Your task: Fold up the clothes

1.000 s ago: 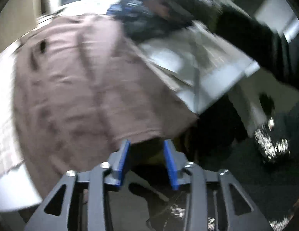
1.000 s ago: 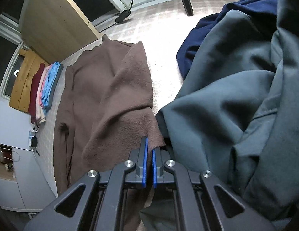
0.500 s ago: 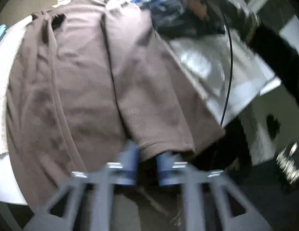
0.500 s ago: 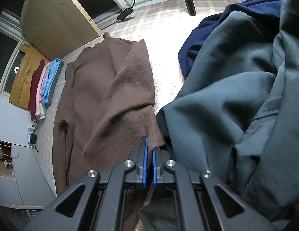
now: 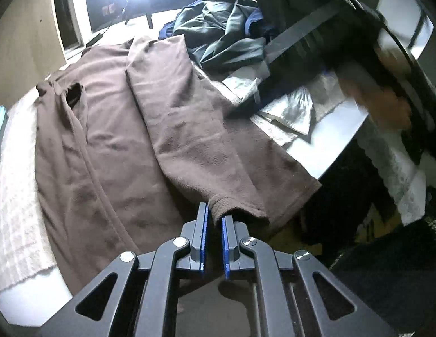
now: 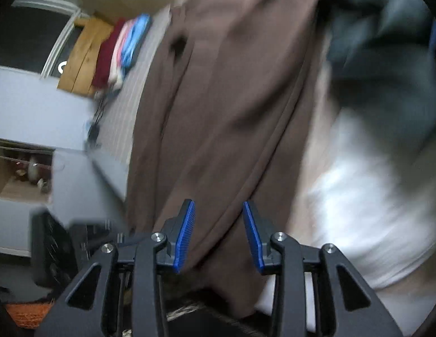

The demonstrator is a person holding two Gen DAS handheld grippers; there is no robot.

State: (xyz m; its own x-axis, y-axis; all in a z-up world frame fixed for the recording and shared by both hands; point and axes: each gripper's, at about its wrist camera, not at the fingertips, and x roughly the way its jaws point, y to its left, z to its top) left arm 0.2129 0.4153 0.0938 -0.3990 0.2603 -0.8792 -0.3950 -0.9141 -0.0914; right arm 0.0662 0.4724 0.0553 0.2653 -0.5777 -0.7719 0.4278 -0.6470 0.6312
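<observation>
The brown garment [image 5: 111, 146] lies spread lengthwise on the tabletop [image 5: 336, 140], its hem hanging over the near edge. One long side is already folded over the middle.

The left claw [image 5: 215, 219] is clenched on the cuffed corner of that folded panel at the near edge. The right claw [image 6: 219, 227] is released, its jaws opening astride a fold of the brown garment [image 6: 232, 106] without pressing it.

To do the step well, keep the left grip firm and low, take the matching edge with the right claw, and carry both together so the fold line stays straight.

The tabletop is pale and partly towel-covered. A heap of grey-blue clothes [image 5: 226, 33] occupies the far right corner. A stack of folded clothes [image 6: 125, 47] sits at the far left edge.
</observation>
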